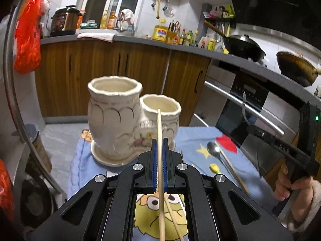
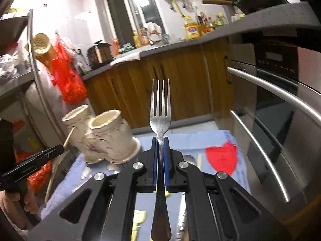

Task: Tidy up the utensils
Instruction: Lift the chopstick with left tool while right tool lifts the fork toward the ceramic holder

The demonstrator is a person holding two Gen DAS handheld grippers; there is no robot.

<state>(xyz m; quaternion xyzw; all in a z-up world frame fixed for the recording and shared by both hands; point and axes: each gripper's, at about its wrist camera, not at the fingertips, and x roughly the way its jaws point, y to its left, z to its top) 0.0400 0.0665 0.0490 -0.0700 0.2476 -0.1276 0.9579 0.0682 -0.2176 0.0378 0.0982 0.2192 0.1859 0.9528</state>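
**Both grippers loaded above the utensil holder**

On the blue cartoon-print cloth (image 1: 200,140) stands a cream ceramic holder (image 1: 118,124) with two joined cups, the taller to the left in the left wrist view and the shorter to its right, both on one shared base. Beside it on the cloth lie a metal spoon (image 1: 213,150) and a loose chopstick (image 1: 232,168), side by side and close together, handles running toward the camera. A second loose chopstick (image 1: 174,221) lies on the cloth under the left gripper. Behind the cloth run wood-fronted cabinets (image 1: 100,76); an oven front (image 2: 276,120) with steel bar handles closes off the right side.

Left gripper (image 1: 159,156): clenched on a wooden chopstick (image 1: 159,132). Long axis runs straight forward along the fingers, far tip aligned in view with the rim of the shorter cup. Whether the tip touches the rim cannot be told.

Right gripper (image 2: 160,156): clamped on the neck of a metal fork (image 2: 160,118). Long axis runs along the fingers, tines pointing away and upward in view, dark handle trailing back under the gripper. Fork is held clear of the cloth, to the right of the holder and apart from it.
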